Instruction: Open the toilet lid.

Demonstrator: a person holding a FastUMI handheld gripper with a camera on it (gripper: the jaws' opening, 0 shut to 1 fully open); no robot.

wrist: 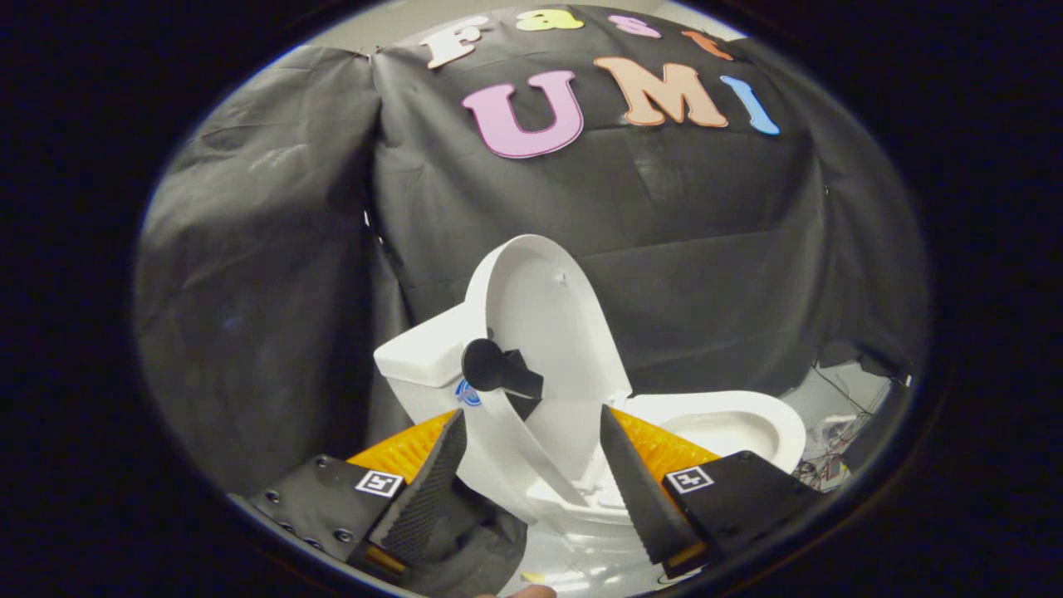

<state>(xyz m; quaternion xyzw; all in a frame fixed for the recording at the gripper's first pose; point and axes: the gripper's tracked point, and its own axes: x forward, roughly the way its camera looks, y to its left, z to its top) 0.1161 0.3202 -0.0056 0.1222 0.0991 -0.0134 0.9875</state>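
Two fingers (pixel 432 490) of my claw (pixel 531 423) are standing wide apart at the near edge of the scene, gripping nothing, with the white toilet (pixel 581 490) sitting in the gap between them. Just ahead of the fingertips, the toilet lid (pixel 540 307) is standing raised, close to upright, its inner face turned toward me and its back leaning against the tank (pixel 423 353). A small black handle (pixel 497 370) is sticking out from the lid's near edge, just above and between the tips, and I am seeing no contact between it and either finger. To the right of the claw, beyond the right finger, the open bowl and seat rim (pixel 747 419) are lying exposed. Black cloth (pixel 274 274) is hanging as the booth's wall behind the toilet. Farther right, past the bowl, loose wires (pixel 835 436) are lying on the pale floor.
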